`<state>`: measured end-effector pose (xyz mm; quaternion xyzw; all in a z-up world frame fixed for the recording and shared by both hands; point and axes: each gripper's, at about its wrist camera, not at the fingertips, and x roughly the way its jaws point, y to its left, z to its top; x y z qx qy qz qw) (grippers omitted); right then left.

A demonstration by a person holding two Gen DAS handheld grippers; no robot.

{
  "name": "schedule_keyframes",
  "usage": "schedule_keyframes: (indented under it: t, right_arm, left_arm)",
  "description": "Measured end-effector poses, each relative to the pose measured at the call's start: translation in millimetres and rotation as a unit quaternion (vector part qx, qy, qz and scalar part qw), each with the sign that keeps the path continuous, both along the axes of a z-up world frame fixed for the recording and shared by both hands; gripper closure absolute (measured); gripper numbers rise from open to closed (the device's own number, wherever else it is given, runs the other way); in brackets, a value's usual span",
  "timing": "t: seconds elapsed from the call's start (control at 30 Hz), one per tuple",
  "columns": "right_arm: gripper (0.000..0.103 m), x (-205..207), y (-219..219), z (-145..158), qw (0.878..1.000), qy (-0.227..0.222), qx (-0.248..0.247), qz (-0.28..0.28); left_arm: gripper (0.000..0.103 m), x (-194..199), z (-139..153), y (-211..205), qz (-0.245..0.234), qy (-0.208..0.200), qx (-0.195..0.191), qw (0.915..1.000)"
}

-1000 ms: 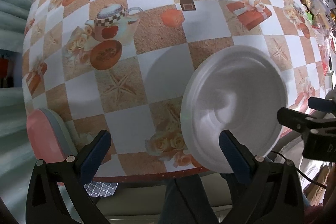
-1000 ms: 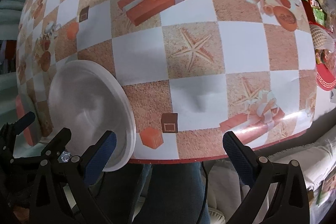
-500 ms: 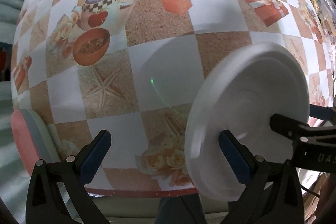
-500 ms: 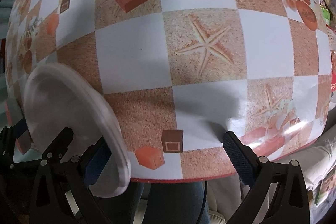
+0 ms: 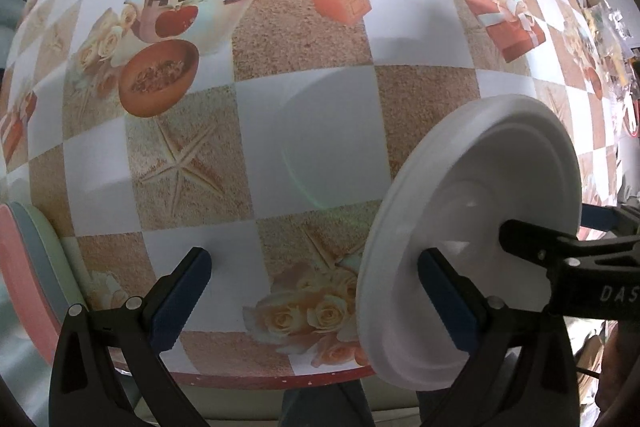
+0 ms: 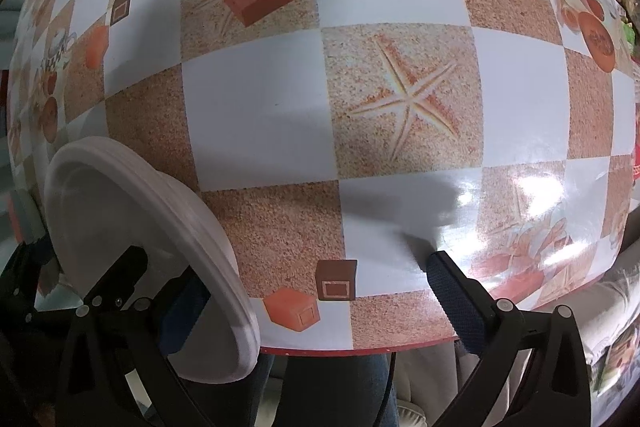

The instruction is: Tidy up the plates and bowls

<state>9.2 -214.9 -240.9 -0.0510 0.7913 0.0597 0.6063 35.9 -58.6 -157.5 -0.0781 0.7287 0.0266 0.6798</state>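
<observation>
Clearly the round white foam plate point(image 5: 472, 239) is off the table, tipped almost on edge above the near edge of the checked orange-and-white patterned tablecloth point(image 5: 312, 115). Its face turns toward the left, its rim running roughly up and down, so the flat disc has no single long axis beyond that upright diameter. The left gripper point(image 5: 316, 291) stands wide apart, its right finger crossing in front of the plate's face, gripping nothing. The right gripper point(image 6: 320, 299) also stands wide; its left finger is beside the rim, and I cannot tell whether anything presses the plate. At the left edge lies a stack of pink and pale green plates point(image 5: 32, 267). Judging by looks, the plate is light, stiff yet crushable and smooth; a gentle pinch across the rim suits it best.
</observation>
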Motion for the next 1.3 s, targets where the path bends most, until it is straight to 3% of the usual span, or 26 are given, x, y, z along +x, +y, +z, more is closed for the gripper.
schedule_keyframes:
  t: [0.13, 0.2, 0.27, 0.33, 0.37, 0.43, 0.47, 0.5, 0.7, 1.17, 1.3]
  right_arm:
    - [0.000, 5.0, 1.0, -0.3, 1.000, -0.009, -0.002, -0.013]
    - [0.007, 1.2, -4.0, 3.9, 1.000, -0.014, 0.000, -0.014]
    - [0.020, 0.1, 0.5, 9.1, 1.000, -0.022, 0.009, -0.006]
    - [0.044, -1.2, 7.9, 14.4, 0.999, -0.028, 0.024, 0.007]
    - [0.051, -2.6, 11.3, 15.9, 0.999, -0.028, 0.034, 0.009]
    - [0.077, -3.9, 14.8, 18.0, 0.998, -0.024, 0.061, 0.002]
    - [0.080, -4.3, 15.7, 18.3, 0.997, -0.020, 0.071, -0.006]
    - [0.081, -4.7, 17.1, 18.0, 0.997, -0.016, 0.075, -0.012]
    - [0.081, -4.8, 27.3, 18.4, 0.998, -0.013, 0.064, -0.011]
    - [0.081, -16.1, 110.3, 10.9, 0.996, -0.018, 0.064, 0.052]
    - [0.081, -16.2, 113.2, 8.7, 0.997, -0.016, 0.061, 0.049]
  left_arm:
    - [0.000, 2.5, -0.5, -2.9, 0.000, 0.015, 0.001, 0.9999]
    - [0.006, 13.0, 10.0, -12.5, -0.008, 0.011, 0.005, 0.9999]
    - [0.014, 16.5, 17.0, -21.8, -0.027, 0.003, 0.010, 0.9996]
    - [0.025, 17.3, 21.4, -29.3, -0.043, -0.005, 0.007, 0.9990]
    - [0.033, 17.8, 23.0, -32.2, -0.048, -0.007, 0.001, 0.9988]
    - [0.050, 19.5, 24.5, -34.9, -0.045, -0.007, -0.022, 0.9987]
    - [0.061, 20.8, 24.7, -35.9, -0.041, -0.006, -0.038, 0.9984]
    - [0.066, 21.8, 24.8, -37.4, -0.041, -0.004, -0.044, 0.9982]
    - [0.065, 22.2, 23.7, -36.1, -0.035, -0.006, -0.041, 0.9985]
    - [0.065, 1.7, 18.7, 42.4, 0.021, -0.009, -0.042, 0.9989]
    - [0.066, 1.4, 18.8, 49.1, 0.024, -0.011, -0.040, 0.9988]
